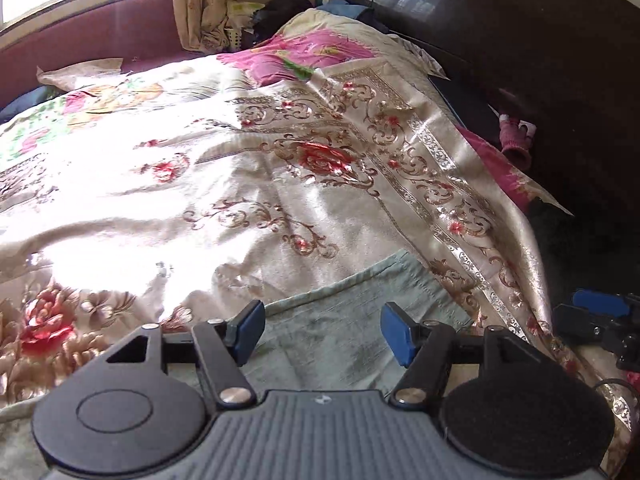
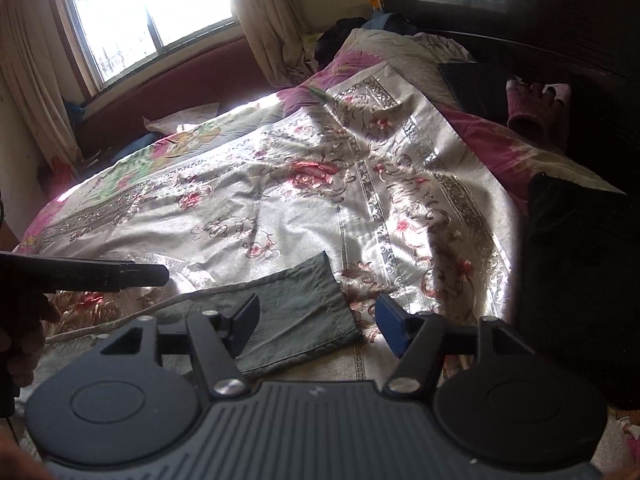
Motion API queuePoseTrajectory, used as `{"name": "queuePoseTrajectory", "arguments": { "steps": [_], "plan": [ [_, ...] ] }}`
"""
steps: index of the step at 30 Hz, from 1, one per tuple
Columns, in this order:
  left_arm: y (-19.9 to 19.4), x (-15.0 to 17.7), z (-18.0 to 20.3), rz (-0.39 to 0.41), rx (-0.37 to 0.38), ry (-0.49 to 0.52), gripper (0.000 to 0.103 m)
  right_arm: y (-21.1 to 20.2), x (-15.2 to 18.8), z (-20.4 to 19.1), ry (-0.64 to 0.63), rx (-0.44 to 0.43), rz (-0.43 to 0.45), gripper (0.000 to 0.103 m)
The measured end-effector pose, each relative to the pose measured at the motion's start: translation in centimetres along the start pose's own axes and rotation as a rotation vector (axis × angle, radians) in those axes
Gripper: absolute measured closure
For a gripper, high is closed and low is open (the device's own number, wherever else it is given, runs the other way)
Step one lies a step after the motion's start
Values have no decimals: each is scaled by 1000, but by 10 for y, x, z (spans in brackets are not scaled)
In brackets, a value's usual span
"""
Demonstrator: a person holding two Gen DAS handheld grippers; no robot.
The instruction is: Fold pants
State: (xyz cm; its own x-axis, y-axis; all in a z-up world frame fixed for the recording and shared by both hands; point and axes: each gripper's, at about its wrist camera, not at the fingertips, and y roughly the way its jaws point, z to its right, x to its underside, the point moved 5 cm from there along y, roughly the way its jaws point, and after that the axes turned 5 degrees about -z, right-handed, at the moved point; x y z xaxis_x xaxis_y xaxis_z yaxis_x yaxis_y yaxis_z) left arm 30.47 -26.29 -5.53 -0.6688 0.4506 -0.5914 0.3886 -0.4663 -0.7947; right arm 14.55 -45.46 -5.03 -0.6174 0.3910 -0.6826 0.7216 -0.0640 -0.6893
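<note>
Sunlight from the window [image 2: 152, 12] fell across a bed covered by a cream bedspread [image 1: 248, 184] printed with red flowers and scrollwork borders. Folded grey-green pants [image 1: 344, 332] lay flat on the bedspread at its near edge, below and ahead of both tools. The left gripper [image 1: 323, 332] hung above them with its blue-padded fingers [image 1: 250, 330] spread wide and nothing between them. The right gripper [image 2: 318, 328] hung over the pants' hemmed end, its fingers [image 2: 390, 330] likewise parted and holding nothing. A dark headboard [image 2: 540, 12] stood to the right, with a pink glove [image 2: 536, 108] lying near it.
</note>
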Motion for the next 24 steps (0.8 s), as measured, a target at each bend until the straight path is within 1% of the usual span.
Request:
{"name": "queuePoseTrajectory", "arguments": {
  "steps": [2, 3, 5, 8, 12, 14, 18, 24],
  "plan": [
    [-30, 14, -17, 8, -50, -14, 15, -15, -1, -17, -33, -13, 1, 29],
    [-43, 21, -25, 8, -73, -15, 14, -21, -1, -24, -46, -24, 2, 28],
    [-70, 36, -44, 7, -128, -32, 10, -34, 1, -41, -70, -51, 4, 22],
    [-104, 57, -70, 9, -192, -74, 8, -47, 4, -67, -113, -77, 8, 15],
    [-145, 90, -107, 10, -279, -134, 6, -56, 9, -99, -144, -112, 3, 9],
    [-161, 107, -125, 17, -305, -176, 0, -56, 12, -119, -162, -138, -3, 5],
    [-188, 143, -167, 40, -365, -261, 0, -47, 19, -161, -230, -181, -21, 3],
    [-208, 191, -224, 31, -430, -369, 0, -11, 30, -221, -322, -247, -69, 3]
  ]
}}
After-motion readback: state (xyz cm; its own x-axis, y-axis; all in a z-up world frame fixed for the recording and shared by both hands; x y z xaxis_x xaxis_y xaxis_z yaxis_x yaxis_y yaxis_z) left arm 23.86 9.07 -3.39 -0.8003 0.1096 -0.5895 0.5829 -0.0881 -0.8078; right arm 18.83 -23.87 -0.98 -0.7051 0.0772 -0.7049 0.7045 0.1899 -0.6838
